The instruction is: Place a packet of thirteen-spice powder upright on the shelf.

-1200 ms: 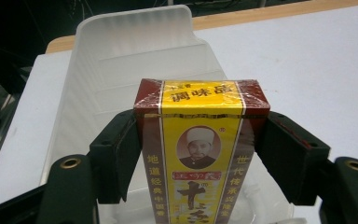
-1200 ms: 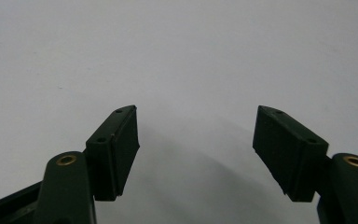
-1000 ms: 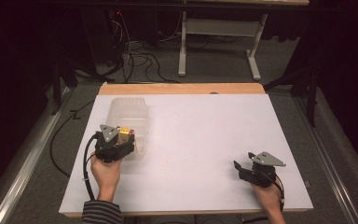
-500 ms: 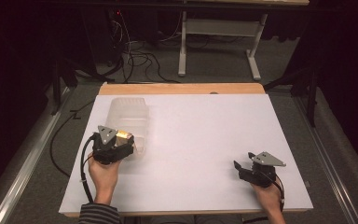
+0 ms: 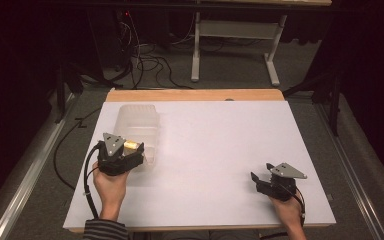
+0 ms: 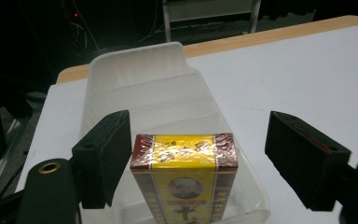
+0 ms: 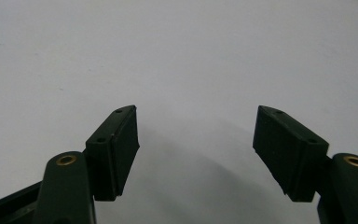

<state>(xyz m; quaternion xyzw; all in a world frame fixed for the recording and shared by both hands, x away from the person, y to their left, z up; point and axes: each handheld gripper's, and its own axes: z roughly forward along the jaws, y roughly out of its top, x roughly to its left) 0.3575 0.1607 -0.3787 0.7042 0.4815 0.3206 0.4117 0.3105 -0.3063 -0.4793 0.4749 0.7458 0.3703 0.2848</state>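
We see the left gripper (image 5: 139, 150) held low over the near end of a clear plastic tray (image 5: 136, 116), which lies along the left side of the white table (image 5: 220, 150), its far end towards the wooden edge strip (image 5: 195, 95). In the left gripper view, a small yellow-and-maroon box (image 6: 184, 179) stands upright between the black jaws of the left gripper (image 6: 198, 158), inside the near compartment of the clear plastic tray (image 6: 135, 70). The jaws are spread wide: the jaw on the view's left sits just beside the box's edge, though we cannot tell whether it touches, while the other jaw stands well apart from it. So the box is not pinched. From the high view the same box (image 5: 131, 145) shows as a yellow patch just ahead of the grey plate of the gripper, over the tray's near end. Shallow ridges divide the tray into sections further along its length. The right gripper (image 5: 258, 179) rests near the front right corner of the table, well apart from the tray, held by the person's right hand (image 5: 286, 209). In the right gripper view, its jaws are also spread wide over the bare white table (image 7: 191, 60), with nothing between them.
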